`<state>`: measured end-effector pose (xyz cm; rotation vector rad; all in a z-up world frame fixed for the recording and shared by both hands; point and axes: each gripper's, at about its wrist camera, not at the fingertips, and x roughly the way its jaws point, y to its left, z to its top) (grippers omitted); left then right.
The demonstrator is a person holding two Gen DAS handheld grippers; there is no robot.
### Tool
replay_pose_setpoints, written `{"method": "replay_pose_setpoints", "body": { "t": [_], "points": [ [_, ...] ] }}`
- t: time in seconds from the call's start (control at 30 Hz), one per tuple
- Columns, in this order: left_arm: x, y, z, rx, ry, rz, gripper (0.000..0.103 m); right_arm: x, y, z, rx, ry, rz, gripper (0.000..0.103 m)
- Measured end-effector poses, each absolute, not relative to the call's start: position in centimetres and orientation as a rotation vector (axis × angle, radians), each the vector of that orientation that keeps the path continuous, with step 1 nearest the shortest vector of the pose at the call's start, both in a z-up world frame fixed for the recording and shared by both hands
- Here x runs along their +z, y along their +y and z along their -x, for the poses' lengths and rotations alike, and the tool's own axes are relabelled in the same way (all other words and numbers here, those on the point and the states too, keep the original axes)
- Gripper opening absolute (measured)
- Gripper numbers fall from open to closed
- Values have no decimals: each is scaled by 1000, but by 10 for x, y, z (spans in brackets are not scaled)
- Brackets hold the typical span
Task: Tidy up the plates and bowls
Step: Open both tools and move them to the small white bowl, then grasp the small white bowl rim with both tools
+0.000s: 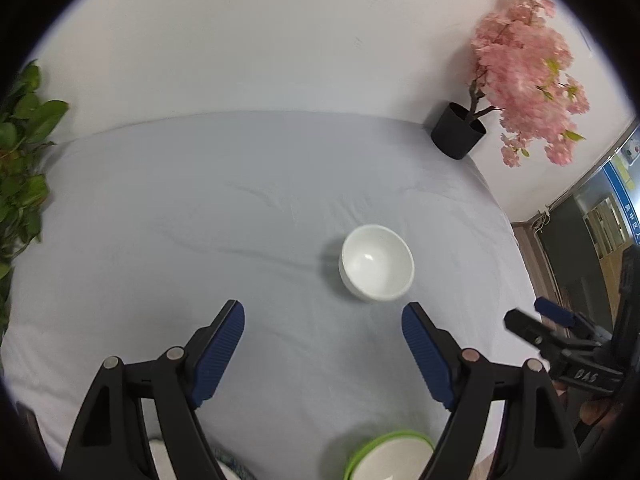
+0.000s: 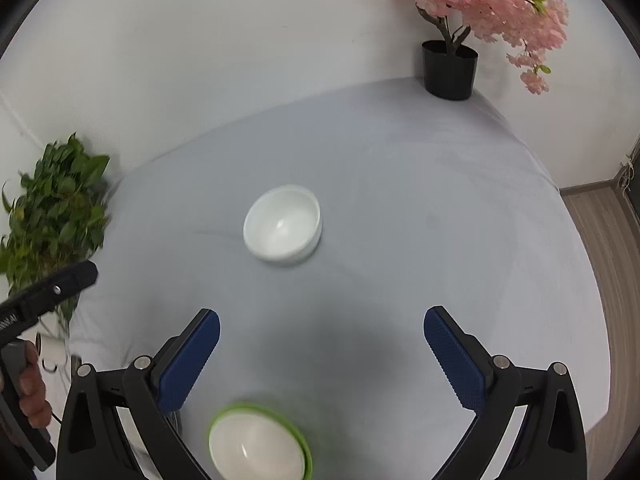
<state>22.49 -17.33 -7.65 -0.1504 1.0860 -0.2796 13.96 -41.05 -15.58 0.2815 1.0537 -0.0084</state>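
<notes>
A white bowl [image 1: 376, 263] stands upright on the grey tablecloth [image 1: 240, 200], ahead of my left gripper [image 1: 323, 322], which is open and empty above the cloth. The bowl also shows in the right wrist view [image 2: 282, 225], ahead and left of my right gripper [image 2: 322, 330], which is open and empty. A green-rimmed bowl with a white inside [image 2: 260, 442] sits at the near edge between the right gripper's fingers; it also shows in the left wrist view [image 1: 390, 456]. A white dish edge [image 1: 160, 456] shows behind the left finger.
A black pot with a pink blossom tree [image 1: 458, 130] stands at the table's far right corner, also in the right wrist view [image 2: 450, 68]. A green leafy plant [image 2: 52, 208] stands at the left edge. The right gripper shows at the right in the left wrist view [image 1: 532, 316].
</notes>
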Motion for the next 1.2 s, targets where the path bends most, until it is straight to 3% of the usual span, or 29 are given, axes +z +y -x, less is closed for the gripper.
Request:
{"method": "replay_pose_setpoints", "body": {
  "t": [0.2, 0.4, 0.73, 0.8, 0.87, 1.0, 1.07, 1.13, 1.2],
  "points": [
    [-115, -177, -300, -398, 1209, 256, 81, -150, -426, -238, -20, 1022, -307, 103],
    [-170, -196, -338, -466, 1358, 303, 78, -203, -425, -306, 53, 1144, -396, 103],
    [-217, -208, -362, -512, 1456, 359, 41, -277, -424, -347, 11, 1256, -354, 98],
    [-222, -211, -364, -520, 1471, 356, 35, -282, -421, -355, 15, 1260, -354, 93],
    [-225, -214, -365, -537, 1478, 352, 27, -290, -422, -362, 19, 1269, -374, 81],
    [-226, -215, -363, -564, 1484, 340, 21, -304, -419, -374, 38, 1301, -412, 58],
    [-229, -218, -364, -561, 1498, 325, 12, -308, -415, -380, 50, 1305, -407, 52],
    [-231, -220, -364, -557, 1510, 317, 11, -313, -413, -387, 53, 1315, -415, 41],
    [-232, -221, -364, -550, 1510, 306, 10, -319, -412, -390, 45, 1331, -430, 21]
  ]
}}
